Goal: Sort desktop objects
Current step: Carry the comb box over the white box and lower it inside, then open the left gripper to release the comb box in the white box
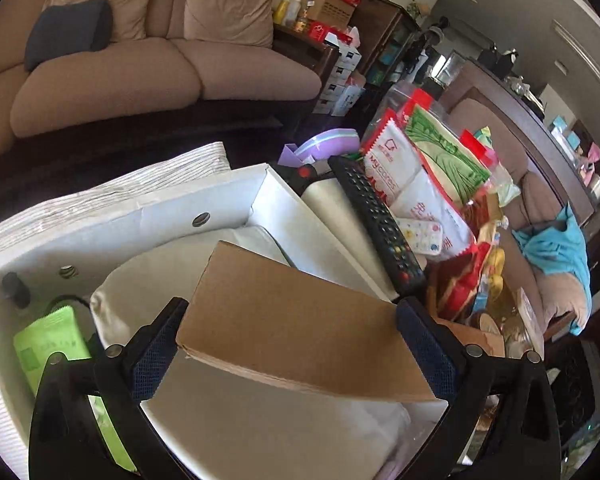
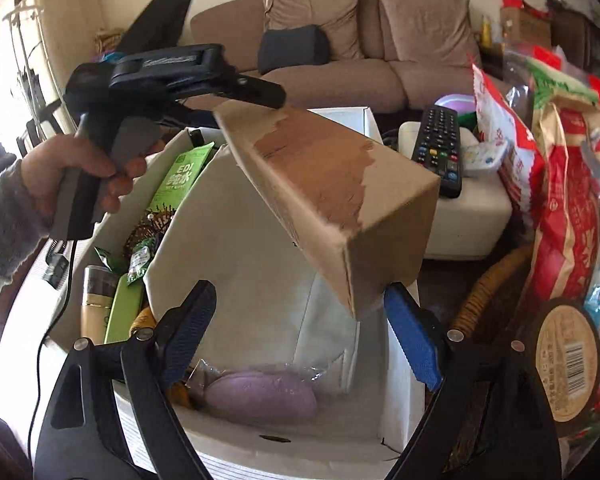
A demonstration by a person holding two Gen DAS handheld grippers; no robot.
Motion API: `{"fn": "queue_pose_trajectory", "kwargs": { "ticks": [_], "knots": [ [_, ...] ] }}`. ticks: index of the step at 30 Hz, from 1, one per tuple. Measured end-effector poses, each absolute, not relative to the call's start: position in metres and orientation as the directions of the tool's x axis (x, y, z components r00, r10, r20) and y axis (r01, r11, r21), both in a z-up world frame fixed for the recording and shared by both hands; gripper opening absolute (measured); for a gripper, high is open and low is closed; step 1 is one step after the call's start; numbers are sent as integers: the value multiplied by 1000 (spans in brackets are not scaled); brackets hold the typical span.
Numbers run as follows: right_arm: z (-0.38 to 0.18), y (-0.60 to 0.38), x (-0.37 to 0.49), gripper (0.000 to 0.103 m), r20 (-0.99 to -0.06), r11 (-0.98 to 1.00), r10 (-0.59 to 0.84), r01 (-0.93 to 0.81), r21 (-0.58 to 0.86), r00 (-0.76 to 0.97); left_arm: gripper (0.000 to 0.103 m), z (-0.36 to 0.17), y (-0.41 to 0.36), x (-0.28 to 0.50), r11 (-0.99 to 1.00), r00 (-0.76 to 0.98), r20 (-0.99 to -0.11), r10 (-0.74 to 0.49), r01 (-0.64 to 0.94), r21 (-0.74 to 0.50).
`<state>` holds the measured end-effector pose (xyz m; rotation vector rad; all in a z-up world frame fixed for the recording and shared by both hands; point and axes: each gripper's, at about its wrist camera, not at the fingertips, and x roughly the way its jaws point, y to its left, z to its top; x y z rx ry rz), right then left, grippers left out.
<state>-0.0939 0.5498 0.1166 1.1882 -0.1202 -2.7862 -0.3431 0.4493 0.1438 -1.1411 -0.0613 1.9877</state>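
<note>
My left gripper (image 1: 288, 336) is shut on a brown cardboard box (image 1: 300, 320) and holds it tilted above a white storage bin (image 1: 204, 204). In the right wrist view the same cardboard box (image 2: 340, 184) hangs from the left gripper (image 2: 236, 88) over the white bin (image 2: 300, 440). My right gripper (image 2: 300, 336) is open and empty just below the box's lower corner. The bin holds a green packet (image 2: 180, 176), a hairbrush (image 2: 152, 224), a purple pouch (image 2: 260, 396) and a cream bag (image 2: 240, 240).
A black remote (image 1: 376, 216) lies on a white box right of the bin, also in the right wrist view (image 2: 438, 144). Snack bags (image 2: 560, 200) pile up at the right. A wicker basket (image 2: 484, 292) sits beside the bin. A brown sofa (image 1: 140, 64) stands behind.
</note>
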Motion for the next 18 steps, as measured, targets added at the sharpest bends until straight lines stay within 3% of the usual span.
{"fn": "queue_pose_trajectory", "kwargs": {
  "ticks": [4,8,13,18],
  "knots": [
    [107,541,-102,84,-725,-958,-282,151,242,-628,103,133,470,-358,-708,-269,-760,591,-623,-331],
    [88,542,-108,82,-730,-920,-389,186,346,-562,103,139,478,-353,-718,-279,-754,595,-606,-342],
    [98,555,-98,79,-724,-925,-370,157,346,-582,103,154,471,-323,-761,-319,-798,511,-599,-249],
    [106,557,-85,79,-718,-920,-382,163,357,-582,103,139,449,-301,-809,-255,-829,498,-481,-337]
  ]
}}
